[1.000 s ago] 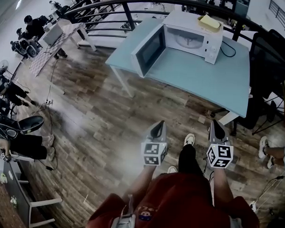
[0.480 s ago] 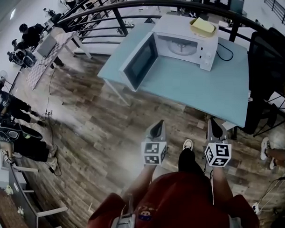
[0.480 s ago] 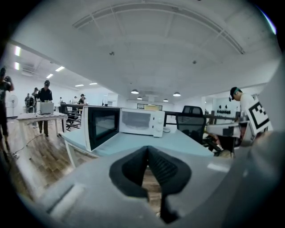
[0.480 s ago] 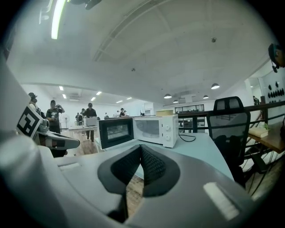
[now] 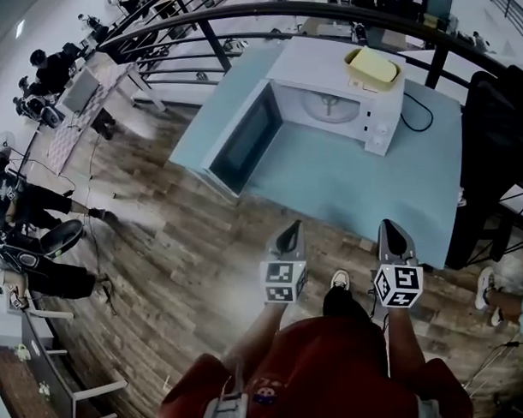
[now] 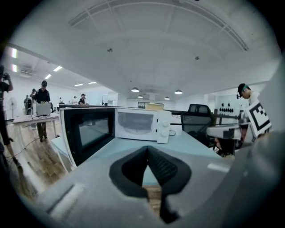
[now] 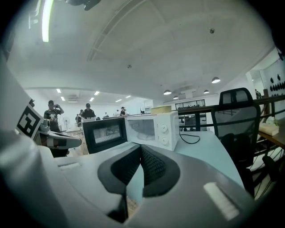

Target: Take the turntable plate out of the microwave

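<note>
Both pairs of jaws are empty, so only the door (image 5: 242, 143) standing open counts as done; reaching and lifting remain. Head view: the plate (image 5: 331, 105) lies inside the microwave (image 5: 318, 64) on the table (image 5: 356, 186), well ahead of my left gripper (image 5: 287, 230) and right gripper (image 5: 394, 230). Left gripper view: jaws together, cavity hazy. Right gripper view: jaws together too; I can't make out the plate.

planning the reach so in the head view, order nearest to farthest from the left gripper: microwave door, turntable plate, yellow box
From the left gripper:
1. microwave door, swung open, on the left
2. turntable plate, inside the microwave
3. yellow box, on top of the microwave, at the right
</note>
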{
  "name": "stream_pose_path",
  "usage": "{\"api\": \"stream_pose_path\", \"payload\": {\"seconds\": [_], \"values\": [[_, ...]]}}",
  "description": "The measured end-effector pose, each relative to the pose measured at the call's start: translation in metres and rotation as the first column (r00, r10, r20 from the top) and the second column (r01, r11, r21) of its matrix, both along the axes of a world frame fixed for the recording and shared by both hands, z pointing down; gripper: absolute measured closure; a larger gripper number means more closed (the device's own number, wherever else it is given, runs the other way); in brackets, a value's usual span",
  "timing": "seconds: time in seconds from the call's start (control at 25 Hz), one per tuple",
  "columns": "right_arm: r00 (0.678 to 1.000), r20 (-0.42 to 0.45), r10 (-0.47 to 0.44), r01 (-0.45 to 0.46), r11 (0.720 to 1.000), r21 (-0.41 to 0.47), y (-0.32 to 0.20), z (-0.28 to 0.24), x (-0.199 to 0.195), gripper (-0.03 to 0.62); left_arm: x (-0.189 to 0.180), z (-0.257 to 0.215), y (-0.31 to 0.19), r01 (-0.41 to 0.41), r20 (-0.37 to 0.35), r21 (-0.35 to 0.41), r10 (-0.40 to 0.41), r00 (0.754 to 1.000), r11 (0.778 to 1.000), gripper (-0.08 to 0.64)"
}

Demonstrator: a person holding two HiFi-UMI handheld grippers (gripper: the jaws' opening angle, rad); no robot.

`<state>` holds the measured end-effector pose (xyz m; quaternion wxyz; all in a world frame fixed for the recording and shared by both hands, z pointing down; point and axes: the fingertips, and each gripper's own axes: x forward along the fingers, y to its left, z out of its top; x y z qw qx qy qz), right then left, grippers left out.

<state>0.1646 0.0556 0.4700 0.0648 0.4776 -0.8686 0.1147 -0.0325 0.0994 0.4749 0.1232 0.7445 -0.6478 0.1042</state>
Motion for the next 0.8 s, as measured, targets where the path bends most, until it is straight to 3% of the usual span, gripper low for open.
{"api": "stream_pose_path", "payload": {"seconds": [0.64,0.8], "values": [[0.999,0.014,-0.032,0.033,0.999,-0.031,-0.157,0.009,0.011,0.592,0.011,0.004,-0.153,0.030,0.024,-0.036,-0.029,0.999,0.999,0.563],[0.999,0.017,-0.043,0.044,0.998,-0.036,-0.180,0.013,0.012,0.592,0.019,0.002,-0.178,0.019,0.064,-0.032,-0.017,0.998,0.999,0.563]]}}
